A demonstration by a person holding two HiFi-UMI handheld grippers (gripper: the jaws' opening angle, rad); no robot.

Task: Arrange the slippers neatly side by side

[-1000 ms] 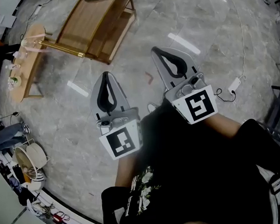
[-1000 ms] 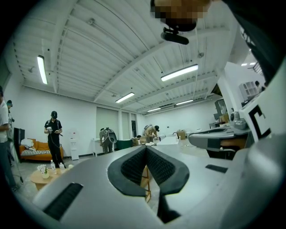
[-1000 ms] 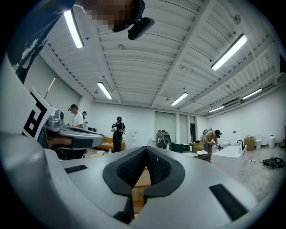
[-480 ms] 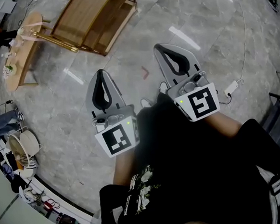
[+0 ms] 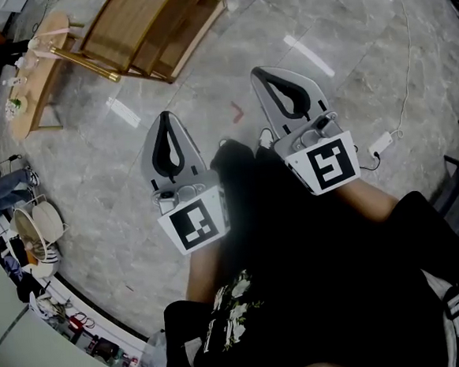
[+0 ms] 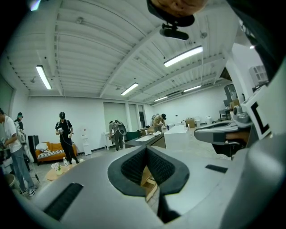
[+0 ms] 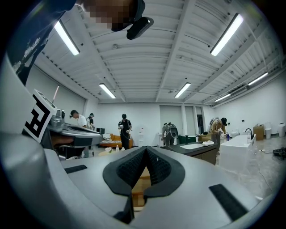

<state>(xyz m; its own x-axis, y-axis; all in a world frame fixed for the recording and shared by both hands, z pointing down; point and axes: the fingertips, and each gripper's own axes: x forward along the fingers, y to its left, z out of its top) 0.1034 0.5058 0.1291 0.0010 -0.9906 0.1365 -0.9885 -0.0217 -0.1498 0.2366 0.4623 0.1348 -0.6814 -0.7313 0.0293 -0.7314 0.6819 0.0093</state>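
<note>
Carrying both the left gripper [image 5: 167, 120] and right gripper [image 5: 261, 76] empty, jaws pressed together — you risk shoving a slipper askew unless you part them before reaching.

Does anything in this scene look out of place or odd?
A white cable with its plug block trails loose across the floor, right of the right claw. Nothing looks spilled or damaged.

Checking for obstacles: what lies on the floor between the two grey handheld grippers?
In the head view, just bare grey marble-patterned floor with one small red angled mark between the left gripper and the right gripper.
</note>
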